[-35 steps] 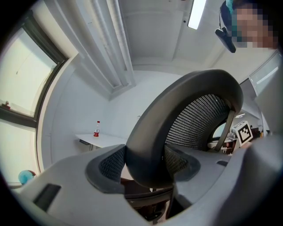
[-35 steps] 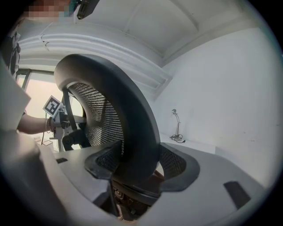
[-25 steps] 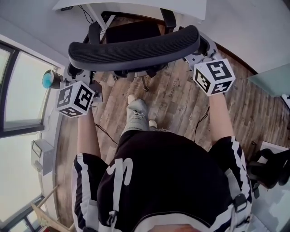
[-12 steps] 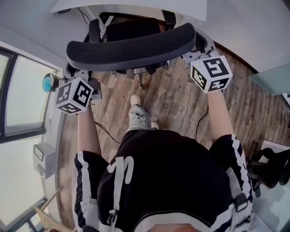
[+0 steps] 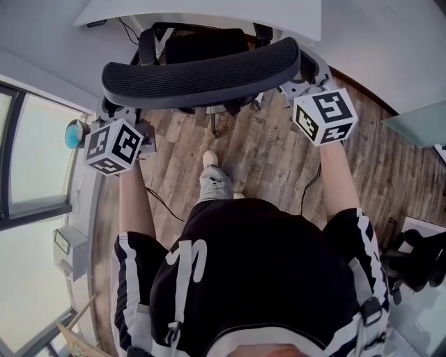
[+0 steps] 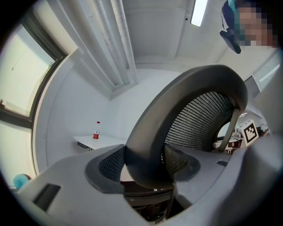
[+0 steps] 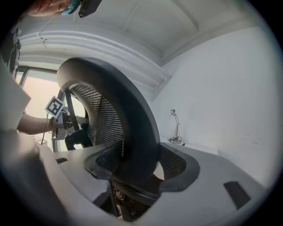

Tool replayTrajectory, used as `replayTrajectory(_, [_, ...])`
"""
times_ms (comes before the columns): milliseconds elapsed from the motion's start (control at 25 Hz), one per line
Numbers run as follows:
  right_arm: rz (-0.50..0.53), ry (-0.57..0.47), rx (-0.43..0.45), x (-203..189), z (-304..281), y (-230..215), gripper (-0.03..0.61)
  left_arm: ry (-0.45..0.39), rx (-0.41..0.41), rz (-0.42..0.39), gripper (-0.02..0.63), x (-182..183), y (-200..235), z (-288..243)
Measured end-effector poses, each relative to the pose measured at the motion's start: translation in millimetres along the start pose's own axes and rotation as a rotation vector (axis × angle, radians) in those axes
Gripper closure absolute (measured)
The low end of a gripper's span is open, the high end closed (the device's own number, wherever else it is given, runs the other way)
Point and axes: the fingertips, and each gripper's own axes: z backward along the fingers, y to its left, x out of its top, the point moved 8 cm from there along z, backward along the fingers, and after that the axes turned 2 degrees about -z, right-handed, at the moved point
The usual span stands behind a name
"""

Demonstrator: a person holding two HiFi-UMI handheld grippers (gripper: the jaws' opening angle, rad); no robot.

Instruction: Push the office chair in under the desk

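At the far edge of the head view, the white desk (image 5: 209,8) spans the frame above a wood-plank floor (image 5: 265,153). Just near of it stands the office chair (image 5: 202,73), a black mesh-backed model seen from above. Its curved backrest top runs left to right, and its seat and armrests reach the desk's near edge. How far the seat lies beneath the desktop cannot be told.

The left gripper (image 5: 113,106) meets the left end of the backrest and the right gripper (image 5: 304,73) meets the right end. Each carries its marker cube toward the person.

Left gripper view: the jaws of the left gripper (image 6: 148,163) stand wide, and the thick backrest rim fills the gap between them. A textured pad (image 6: 110,163) bears on each side of the rim. A small bottle (image 6: 96,133) stands on the desk (image 6: 104,142) beyond.

Right gripper view: the right gripper (image 7: 135,163) likewise clasps the rim, its fingers (image 7: 174,162) spread broadly about it. A desk lamp (image 7: 176,126) stands far behind.

One shoe (image 5: 209,159) rests on the floor between the arms, and a window (image 5: 28,139) lies at the left.
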Motion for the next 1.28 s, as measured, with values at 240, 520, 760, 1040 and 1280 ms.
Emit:
replayTrajectory(240, [-0.003, 0.0, -0.018, 0.3, -14.8, -7.6, 0.304, -0.001, -0.019, -0.002, 0.348, 0.1, 9.8, -22.2])
replayTrajectory(520, [-0.005, -0.003, -0.035, 2.4, -32.3, -11.3, 0.304, -0.005, -0.034, -0.002, 0.348, 1.1, 24.3, -44.2])
replayTrajectory(760, [-0.003, -0.002, -0.059, 3.7, -47.1, -10.8, 0.304, -0.007, -0.065, -0.003, 0.348, 2.1, 40.2, -64.3])
replayTrajectory(1040, [-0.012, -0.005, -0.103, 4.9, -66.3, -5.3, 0.304, -0.011, -0.114, 0.001, 0.347, 1.7, 63.5, -87.1])
replayTrajectory(1280, [-0.02, 0.013, -0.151, 8.3, -81.6, 0.7, 0.304, -0.017, -0.156, 0.003, 0.347, 2.8, 81.7, -103.8])
